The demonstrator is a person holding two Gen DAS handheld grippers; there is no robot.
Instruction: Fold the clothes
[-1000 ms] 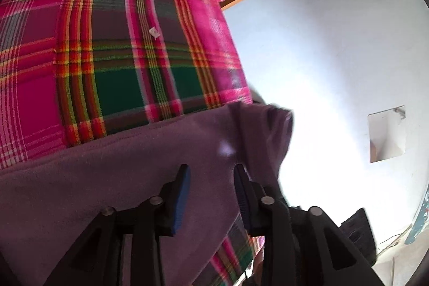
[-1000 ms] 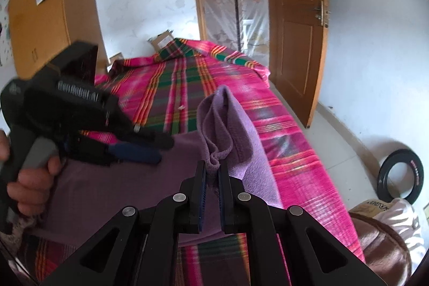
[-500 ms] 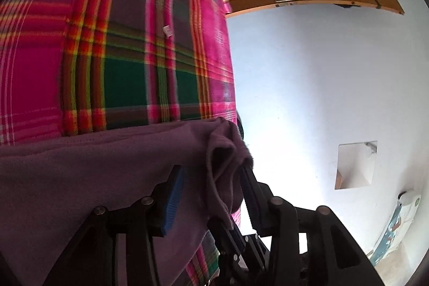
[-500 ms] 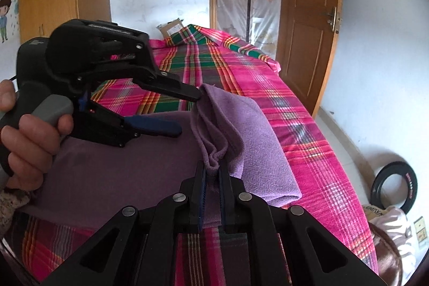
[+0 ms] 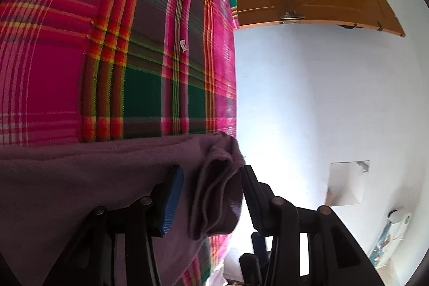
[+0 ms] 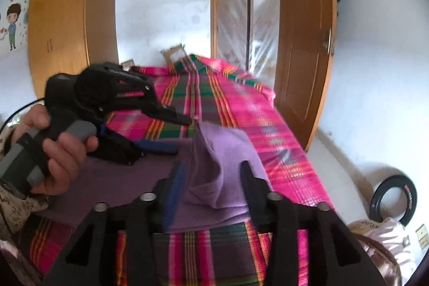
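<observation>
Left gripper [image 6: 185, 133], gripped by a hand [image 6: 56, 152], jaws spread wide around a bunched fold of the purple garment [image 6: 225, 157]. Garment lies on the plaid bedspread [image 6: 268, 130]. Right gripper [image 6: 211, 189] jaws wide apart, straddling the garment's raised corner, not clamped.

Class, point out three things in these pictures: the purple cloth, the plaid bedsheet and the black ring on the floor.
purple cloth [image 6: 228, 149]: right wrist view, raised fold.
plaid bedsheet [image 5: 150, 87]: left wrist view, green square.
black ring [image 6: 393, 199]: right wrist view, its rim.
</observation>
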